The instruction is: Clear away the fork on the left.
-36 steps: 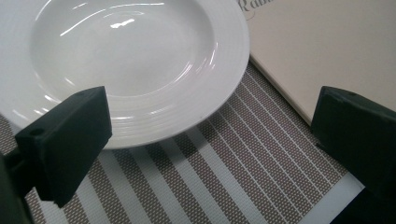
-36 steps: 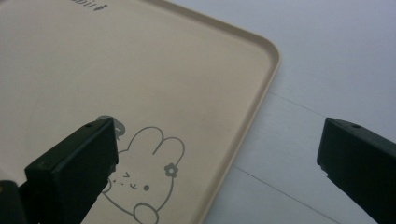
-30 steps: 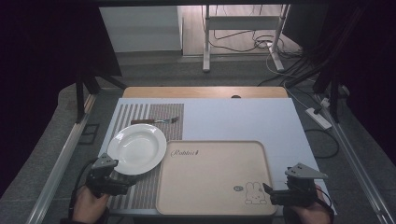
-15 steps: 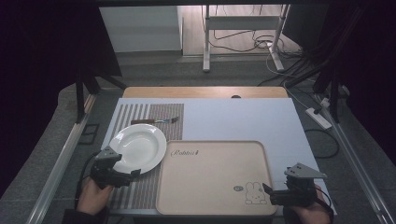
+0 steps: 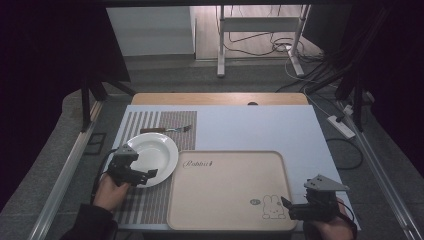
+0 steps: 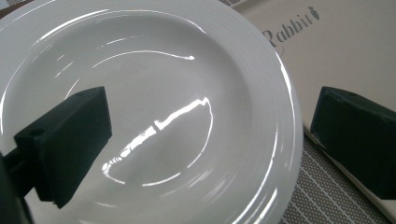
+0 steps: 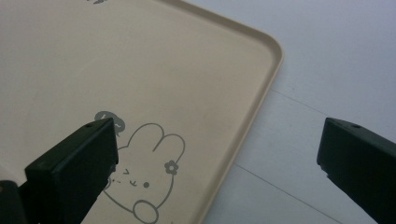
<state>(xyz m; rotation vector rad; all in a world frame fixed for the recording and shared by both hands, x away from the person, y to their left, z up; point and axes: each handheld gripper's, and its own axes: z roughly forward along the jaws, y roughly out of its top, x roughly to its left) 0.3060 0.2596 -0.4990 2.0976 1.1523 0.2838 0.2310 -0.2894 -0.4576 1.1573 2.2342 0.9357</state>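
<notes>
My left gripper point(image 5: 149, 174) has moved forward over the last second, from the near left edge of the striped placemat point(image 5: 150, 202) up to the white plate point(image 5: 152, 150). Its jaws are spread wide. In the left gripper view point(image 6: 210, 154) one jaw hangs over the plate's bowl and the other sits out past the rim, above the placemat and the edge of the beige tray point(image 6: 345, 51), so the near rim of the plate point(image 6: 154, 93) lies between them. I cannot tell whether either jaw touches the plate.

The plate itself has not shifted: it rests on the placemat just left of the tray point(image 5: 230, 220), its rim close beside the tray's left edge near the printed word "Rabbit". A fork point(image 5: 166, 130) lies on the placemat beyond the plate, where it was before.

My right gripper point(image 5: 286, 206) has stayed put at the tray's near right corner. Its jaws are also wide apart and hold nothing: in the right gripper view point(image 7: 217, 158) one is over the rabbit drawing point(image 7: 149, 182) on the tray point(image 7: 140, 60), the other over the pale blue tabletop point(image 7: 327, 60), with the tray's right rim between them.
</notes>
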